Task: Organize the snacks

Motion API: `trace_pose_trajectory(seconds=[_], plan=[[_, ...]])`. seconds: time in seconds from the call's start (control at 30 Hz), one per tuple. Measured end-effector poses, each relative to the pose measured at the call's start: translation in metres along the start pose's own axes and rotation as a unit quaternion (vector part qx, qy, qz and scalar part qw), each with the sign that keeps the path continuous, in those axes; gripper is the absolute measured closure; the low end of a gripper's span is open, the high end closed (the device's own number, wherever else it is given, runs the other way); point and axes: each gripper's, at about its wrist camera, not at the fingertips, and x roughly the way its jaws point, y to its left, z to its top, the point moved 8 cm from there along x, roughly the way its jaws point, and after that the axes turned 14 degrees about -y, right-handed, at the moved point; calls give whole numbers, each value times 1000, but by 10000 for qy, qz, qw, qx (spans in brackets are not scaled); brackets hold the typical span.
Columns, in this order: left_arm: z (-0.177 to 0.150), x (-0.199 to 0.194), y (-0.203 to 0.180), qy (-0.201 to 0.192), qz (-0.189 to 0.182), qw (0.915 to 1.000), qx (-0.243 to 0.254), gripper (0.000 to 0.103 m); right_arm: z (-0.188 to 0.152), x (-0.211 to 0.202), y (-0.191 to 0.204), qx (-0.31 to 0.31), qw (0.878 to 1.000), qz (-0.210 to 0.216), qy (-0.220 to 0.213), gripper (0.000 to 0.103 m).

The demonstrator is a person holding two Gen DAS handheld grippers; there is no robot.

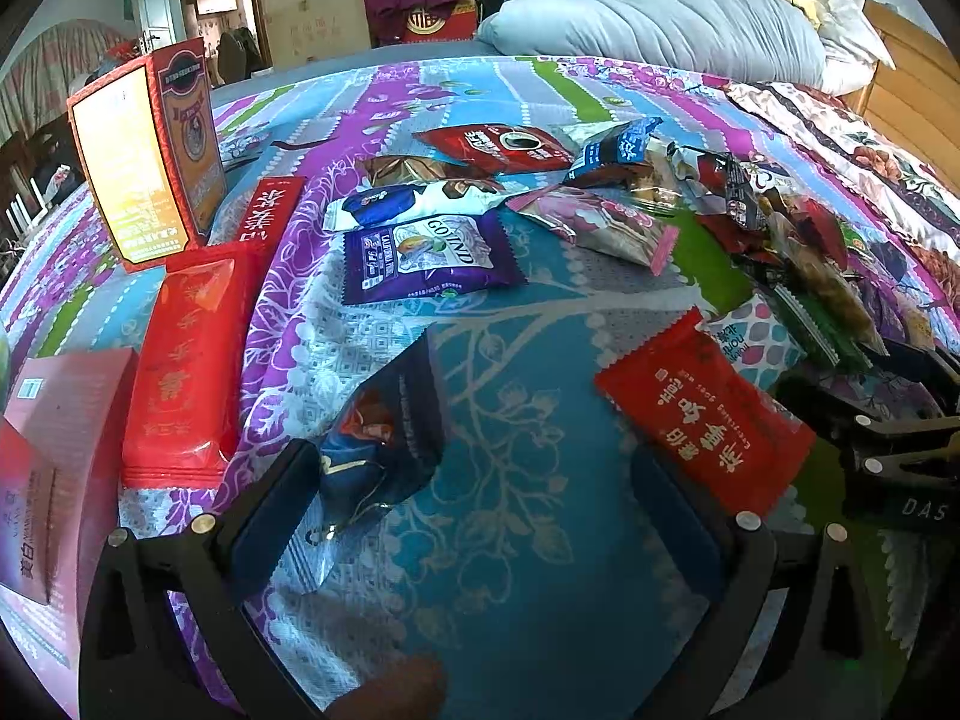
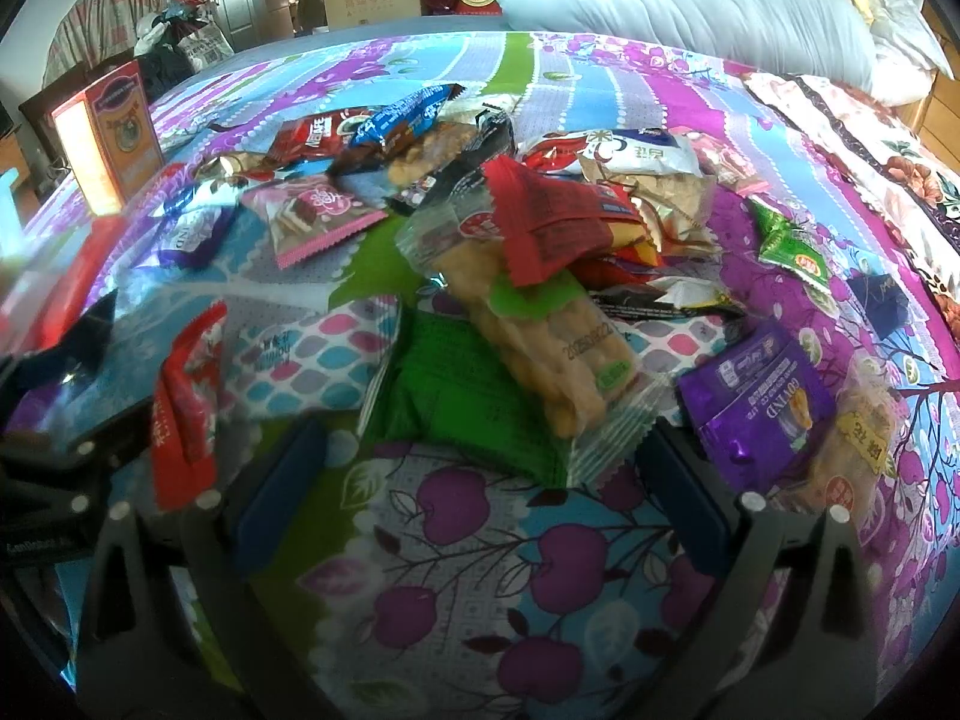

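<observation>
Bed (image 1: 510, 540), patterned sheet: soft, yielding base; packets sink under pressure.

Upright orange box (image 1: 150, 150), far left: stiff card, light; grip across flat sides.

Long red packet (image 1: 186, 360), left: slick film, firm contents; take mid-length.

Loose snack pile (image 2: 540, 252), centre: crinkly, slippery, crushable; pinch sealed edges.

Clear twist-biscuit pack (image 2: 540, 330), near centre: brittle; hold by crimped end.

Dark blue packet (image 1: 384, 438), near left: light foil, touching one finger of the left gripper (image 1: 480, 516), fingers spread.

Right gripper (image 2: 480, 498): fingers spread, empty, just short of the green packet (image 2: 468, 408).
</observation>
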Motion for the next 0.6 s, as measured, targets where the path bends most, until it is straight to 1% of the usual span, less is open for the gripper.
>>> trace_pose_trajectory(seconds=[0.6], plan=[[0,2,1,20,7,10000,2,0,0,0,0,-4,10000,-4,0,0]])
